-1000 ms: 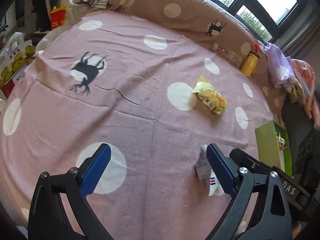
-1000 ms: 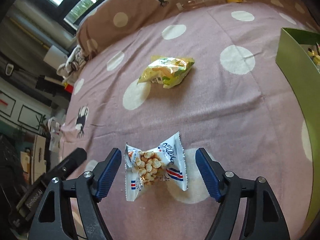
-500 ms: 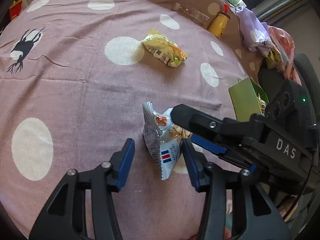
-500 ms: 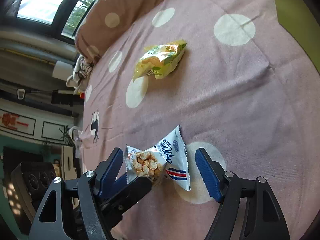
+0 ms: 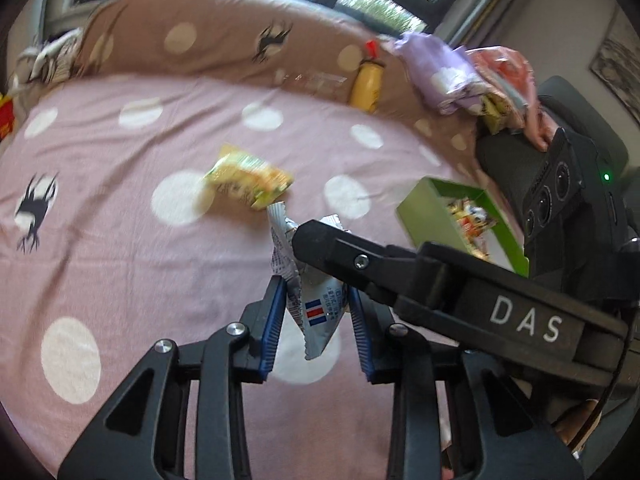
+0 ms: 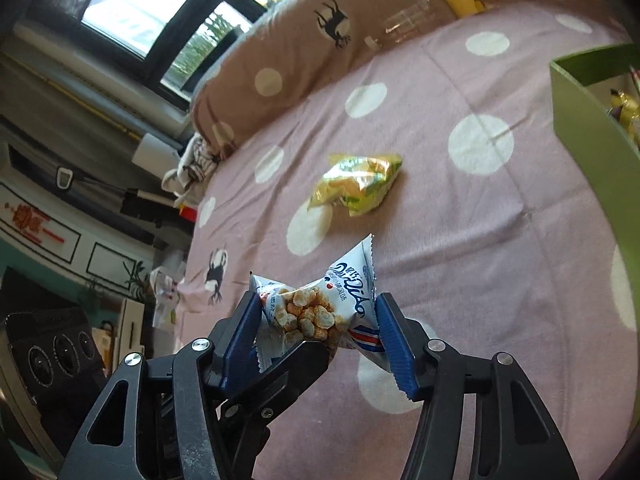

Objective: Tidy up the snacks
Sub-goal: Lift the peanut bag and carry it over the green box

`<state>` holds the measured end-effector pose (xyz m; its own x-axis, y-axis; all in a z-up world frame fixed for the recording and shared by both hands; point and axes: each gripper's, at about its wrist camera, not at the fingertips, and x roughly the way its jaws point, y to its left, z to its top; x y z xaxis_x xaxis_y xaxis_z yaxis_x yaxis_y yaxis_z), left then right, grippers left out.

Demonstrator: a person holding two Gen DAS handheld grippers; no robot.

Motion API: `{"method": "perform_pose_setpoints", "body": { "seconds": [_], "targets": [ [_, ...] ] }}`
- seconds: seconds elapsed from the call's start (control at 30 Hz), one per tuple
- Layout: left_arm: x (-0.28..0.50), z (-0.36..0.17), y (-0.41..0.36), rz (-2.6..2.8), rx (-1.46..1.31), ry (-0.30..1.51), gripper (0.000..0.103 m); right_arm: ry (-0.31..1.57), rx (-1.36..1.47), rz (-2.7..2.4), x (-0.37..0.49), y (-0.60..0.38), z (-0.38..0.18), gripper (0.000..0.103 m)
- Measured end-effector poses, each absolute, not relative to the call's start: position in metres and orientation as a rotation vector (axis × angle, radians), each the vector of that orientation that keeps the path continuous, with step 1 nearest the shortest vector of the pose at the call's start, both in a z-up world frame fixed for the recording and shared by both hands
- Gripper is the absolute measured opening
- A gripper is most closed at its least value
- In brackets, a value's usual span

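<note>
The white snack packet [image 6: 320, 312] is off the pink dotted bedspread [image 5: 120, 260] and caught between both of your tools at once. Your left gripper [image 5: 316, 320] has clamped down to nearly its tightest on the packet's lower end, blue pads pressed against the crinkled foil. Your right gripper [image 6: 316, 328] has just been closing too, and its pads now press the packet's two side edges, pinching it into a bow shape with the puffed pieces showing through the clear window. In the right wrist view the yellow-green snack bag [image 6: 356, 184] lies on the bedspread at about twelve o'clock from the packet, well apart. The green box [image 5: 452, 220] sits at two o'clock in the left view, with wrapped snacks inside.
</note>
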<state>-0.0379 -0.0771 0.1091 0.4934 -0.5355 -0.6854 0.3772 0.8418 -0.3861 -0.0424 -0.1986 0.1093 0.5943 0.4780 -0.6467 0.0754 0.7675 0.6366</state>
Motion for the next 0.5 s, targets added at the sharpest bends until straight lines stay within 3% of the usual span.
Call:
{"method": "perform_pose_setpoints", "body": {
  "seconds": [0.23,0.5],
  "targets": [
    [-0.048,0.136,-0.13,-0.712,-0.128,0.776,0.032,0.74,0.676,0.143,-0.075,-0.253,0.147,0.061],
    [-0.047,0.137,-0.202,-0.914,-0.075,0.771,0.032,0.653,0.723,-0.06,-0.106,-0.317,0.153,0.061]
  ]
}}
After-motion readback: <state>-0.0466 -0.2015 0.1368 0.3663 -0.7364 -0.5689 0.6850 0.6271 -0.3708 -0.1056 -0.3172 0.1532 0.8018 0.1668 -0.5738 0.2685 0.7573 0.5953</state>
